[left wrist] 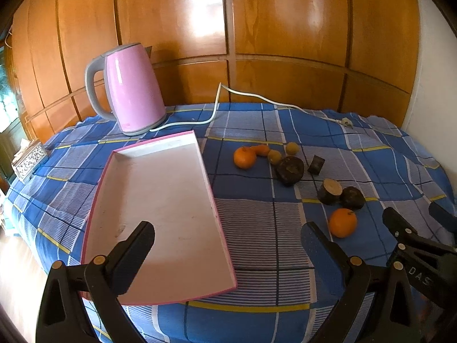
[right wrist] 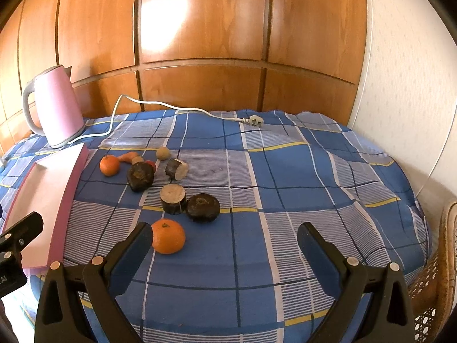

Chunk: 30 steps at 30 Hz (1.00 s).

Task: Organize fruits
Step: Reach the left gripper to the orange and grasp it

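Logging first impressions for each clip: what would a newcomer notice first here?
The pink kettle stands at the table's far left, its white cord trailing unplugged across the blue checked cloth. An empty pink-edged tray lies beside scattered fruit, the nearest orange just before the right gripper, jaws open.

A home; checked tablecloth (right wrist: 285, 171), pink kettle (left wrist: 134, 91) (unplugged), wooden wardrobe doors (right wrist: 200, 28) behind.

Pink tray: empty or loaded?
Empty. The pink-rimmed white rectangular tray shows only bare white floor; the fruits, like the near orange, lie on the cloth.
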Each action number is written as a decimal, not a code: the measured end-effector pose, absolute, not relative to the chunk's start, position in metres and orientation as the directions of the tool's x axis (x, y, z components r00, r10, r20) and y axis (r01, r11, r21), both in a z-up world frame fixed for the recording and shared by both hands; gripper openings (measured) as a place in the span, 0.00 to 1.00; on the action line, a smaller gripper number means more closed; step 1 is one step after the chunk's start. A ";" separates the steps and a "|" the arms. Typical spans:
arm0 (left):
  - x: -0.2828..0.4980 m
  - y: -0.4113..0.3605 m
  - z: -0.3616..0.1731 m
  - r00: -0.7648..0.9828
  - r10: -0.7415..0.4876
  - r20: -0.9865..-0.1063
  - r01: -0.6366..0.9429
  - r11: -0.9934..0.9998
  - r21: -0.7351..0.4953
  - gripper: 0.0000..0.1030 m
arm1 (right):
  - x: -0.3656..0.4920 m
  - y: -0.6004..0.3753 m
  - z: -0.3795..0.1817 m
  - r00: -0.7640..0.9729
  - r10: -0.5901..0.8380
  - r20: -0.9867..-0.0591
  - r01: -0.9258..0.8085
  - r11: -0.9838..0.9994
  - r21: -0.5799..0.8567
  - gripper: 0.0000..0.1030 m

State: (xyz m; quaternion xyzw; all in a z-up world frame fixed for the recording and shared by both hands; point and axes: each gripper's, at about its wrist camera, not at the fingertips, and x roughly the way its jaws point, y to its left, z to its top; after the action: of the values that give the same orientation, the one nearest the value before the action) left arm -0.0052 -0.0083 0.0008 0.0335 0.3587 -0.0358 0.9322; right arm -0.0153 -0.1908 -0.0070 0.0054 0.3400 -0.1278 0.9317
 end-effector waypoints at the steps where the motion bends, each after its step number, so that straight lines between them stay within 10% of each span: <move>1: -0.005 -0.009 0.000 0.737 -0.047 -0.674 0.096 0.995 0.036 1.00 | -0.015 -0.191 -0.007 0.736 -0.235 -0.635 0.242 0.967 -0.077 1.00; 21: 0.018 -0.046 -0.015 0.605 -0.249 -0.756 0.307 0.949 -0.067 1.00 | -0.012 -0.240 -0.029 0.679 -0.215 -0.702 0.303 0.953 0.001 1.00; 30: 0.035 -0.081 -0.022 0.496 -0.359 -0.791 0.445 0.887 -0.124 0.76 | -0.013 -0.270 -0.031 0.659 -0.255 -0.708 0.367 0.930 0.007 1.00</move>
State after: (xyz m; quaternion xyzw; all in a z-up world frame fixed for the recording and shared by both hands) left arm 0.0353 -0.0807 -0.0222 0.0482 0.4451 -0.2326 0.8634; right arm -0.0127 -0.2698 -0.0311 0.0745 0.3757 -0.1713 0.9077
